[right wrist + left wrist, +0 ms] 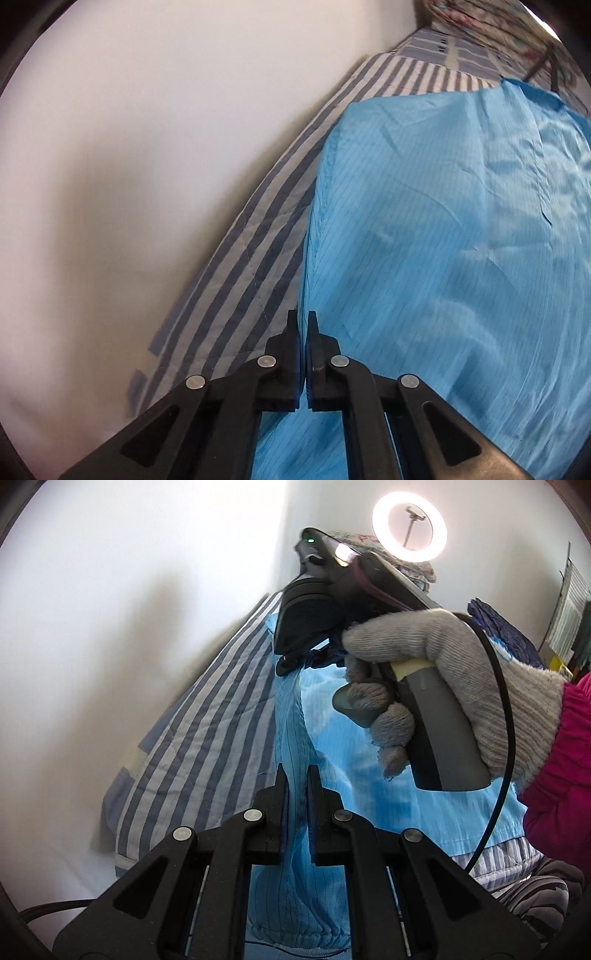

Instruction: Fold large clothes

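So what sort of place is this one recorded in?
Probably a bedroom at home: a striped quilt spread against a white wall, a pile of bedding at the far end, and a ring light.

Right claw (303, 325): closed, pinching edge of blue garment (443, 258); striped bedcover (258, 236) left of claw; white wall (147, 166) beyond.

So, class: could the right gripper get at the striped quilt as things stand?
Probably not yet: the right gripper is shut on the blue garment's edge. The striped quilt lies uncovered right beside it.
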Motion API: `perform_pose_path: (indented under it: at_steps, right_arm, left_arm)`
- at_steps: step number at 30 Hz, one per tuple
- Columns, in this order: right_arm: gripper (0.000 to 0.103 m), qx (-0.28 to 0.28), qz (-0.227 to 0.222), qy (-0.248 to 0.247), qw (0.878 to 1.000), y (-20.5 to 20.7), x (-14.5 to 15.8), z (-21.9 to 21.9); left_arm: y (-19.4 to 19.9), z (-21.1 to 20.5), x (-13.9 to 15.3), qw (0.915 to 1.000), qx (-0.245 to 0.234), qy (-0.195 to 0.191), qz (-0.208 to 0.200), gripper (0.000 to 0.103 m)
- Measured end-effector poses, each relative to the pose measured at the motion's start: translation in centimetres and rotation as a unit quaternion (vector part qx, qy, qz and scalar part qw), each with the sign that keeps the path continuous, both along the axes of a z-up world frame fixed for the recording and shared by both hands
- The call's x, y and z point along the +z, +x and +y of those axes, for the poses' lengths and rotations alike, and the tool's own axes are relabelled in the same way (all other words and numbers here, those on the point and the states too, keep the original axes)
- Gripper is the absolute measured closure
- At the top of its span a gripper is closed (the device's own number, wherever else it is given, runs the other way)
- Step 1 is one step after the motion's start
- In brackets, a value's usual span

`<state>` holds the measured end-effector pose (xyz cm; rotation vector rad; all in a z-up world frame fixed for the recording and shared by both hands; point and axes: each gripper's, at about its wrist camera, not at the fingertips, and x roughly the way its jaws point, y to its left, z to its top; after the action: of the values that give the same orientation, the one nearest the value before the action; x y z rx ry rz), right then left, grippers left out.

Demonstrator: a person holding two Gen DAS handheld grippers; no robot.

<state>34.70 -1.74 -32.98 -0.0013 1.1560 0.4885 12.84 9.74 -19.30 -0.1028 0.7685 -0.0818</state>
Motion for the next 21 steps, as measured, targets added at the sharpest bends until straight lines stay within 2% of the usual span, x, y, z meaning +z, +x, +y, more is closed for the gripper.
perform_pose_path:
  at_steps: [3,8,14,21]
  right_arm:
    - [0.103,-0.018,0.0,0.056,0.998,-0.4,1.1,-3.0]
    - [0.103,-0.047,-0.005,0.121,0.992,-0.6,2.0,-7.7]
    - [0.103,-0.074,-0.018,0.171,0.982,-1.5,2.4,-13.5]
    - [0.103,-0.12,-0.008,0.201,0.972,-2.5,1.2,-20.6]
  left_arm:
    - [-0.6,-1.7,0.9,0.9997,-0.017,0.016,-0.011,0.097]
    - [-1.2,-4.3,1.7,0.9979,-0.047,0.038,-0.024,0.097]
    - [-1.7,-7.6,2.0,0.995,-0.082,0.05,-0.029,0.097]
    - [-2.1,-12.1,1.6,0.9899,-0.127,0.059,-0.022,0.097]
